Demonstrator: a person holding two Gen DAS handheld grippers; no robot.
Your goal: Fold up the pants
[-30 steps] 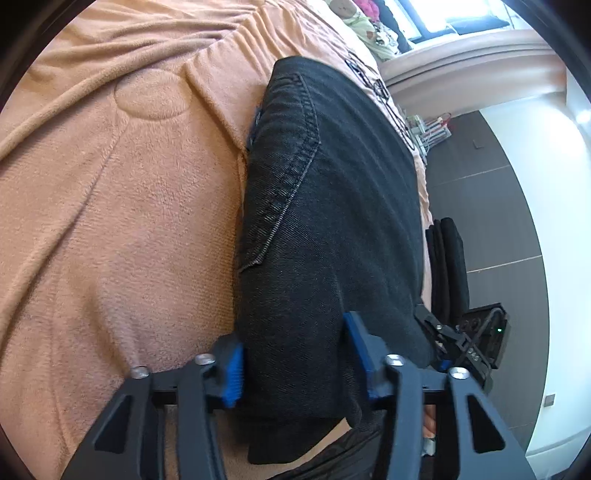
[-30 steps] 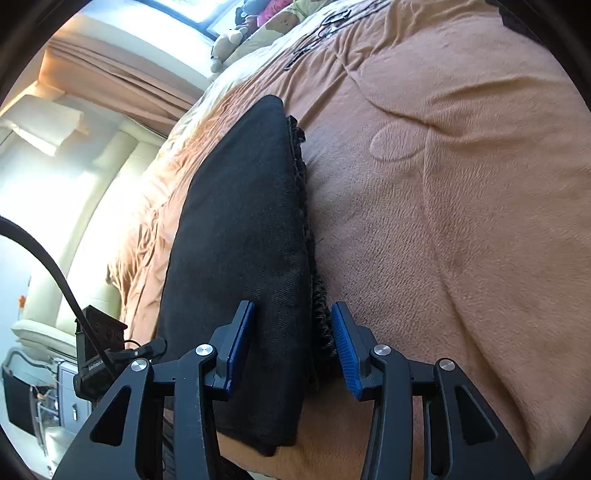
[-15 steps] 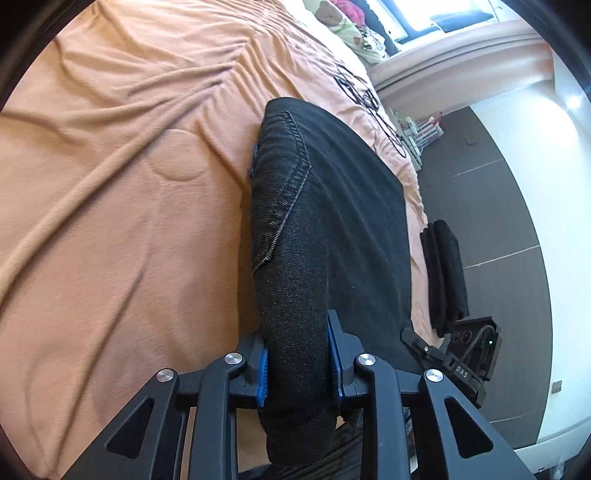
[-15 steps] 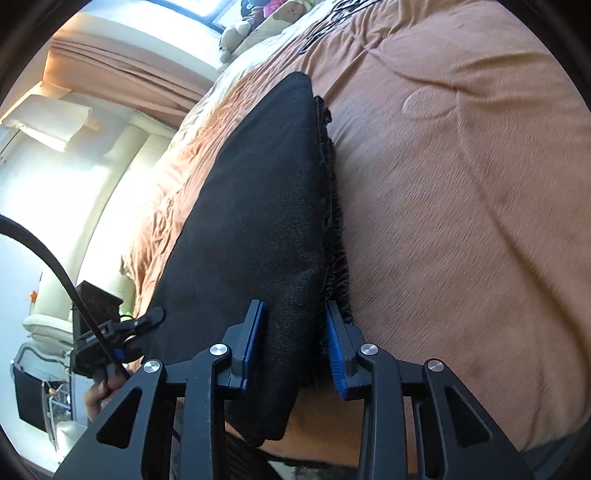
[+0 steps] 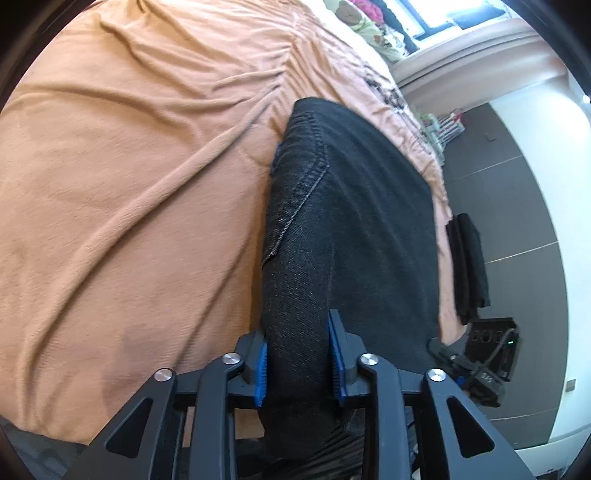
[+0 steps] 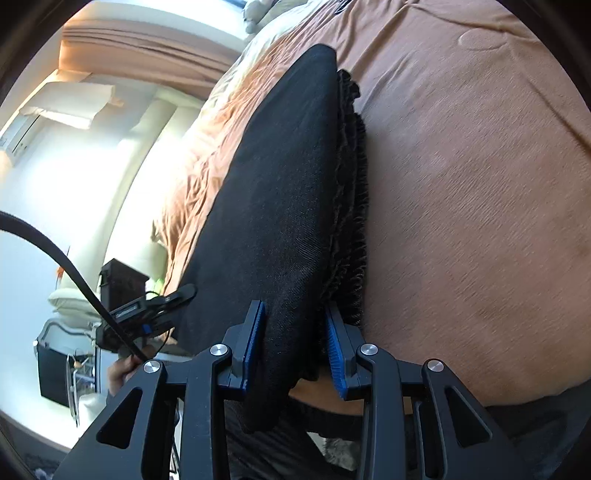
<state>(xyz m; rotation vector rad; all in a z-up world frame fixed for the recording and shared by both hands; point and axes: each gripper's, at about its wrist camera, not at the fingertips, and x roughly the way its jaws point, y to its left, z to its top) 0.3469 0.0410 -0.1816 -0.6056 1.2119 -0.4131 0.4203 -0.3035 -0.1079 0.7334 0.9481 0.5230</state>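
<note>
Black pants (image 5: 351, 229) lie on the bed (image 5: 129, 184), already folded compact; left tongs (image 5: 299, 363) clasp one near edge while easing open, right tongs (image 6: 293, 349) grip the other — a last fold probably remains

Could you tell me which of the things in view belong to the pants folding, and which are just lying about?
Part of the job:
black pants
left gripper
right gripper
orange bedspread

Lying about:
stuffed toy
folded dark cloth
</note>
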